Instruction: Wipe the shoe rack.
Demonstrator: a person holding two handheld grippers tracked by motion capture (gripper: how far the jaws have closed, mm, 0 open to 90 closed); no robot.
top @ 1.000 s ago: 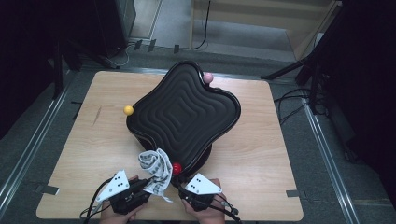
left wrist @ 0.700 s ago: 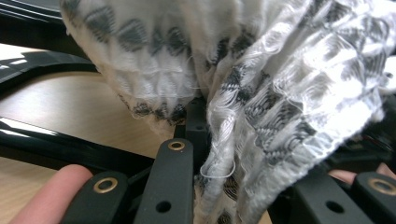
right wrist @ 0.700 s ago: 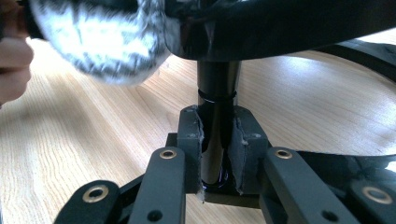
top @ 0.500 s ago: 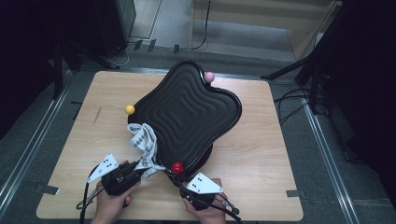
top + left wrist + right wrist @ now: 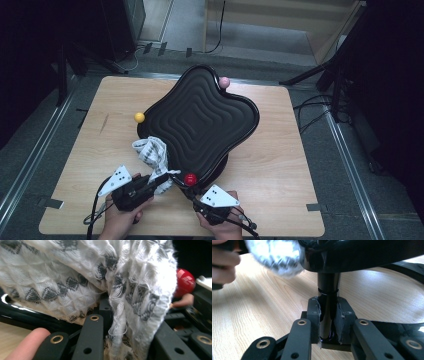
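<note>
Cloth (image 5: 150,152) pinched in left gripper (image 5: 159,181) lies against tray (image 5: 200,120) rim, left of right gripper (image 5: 329,322) clamped on upright post (image 5: 328,290).

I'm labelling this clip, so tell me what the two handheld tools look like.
Both are black. The left tool and the right tool each carry a white three-cornered plate with black dots on top and trail a dark cable. Their black jaws have brass-coloured rivets, and the right tool's pads look worn.
</note>
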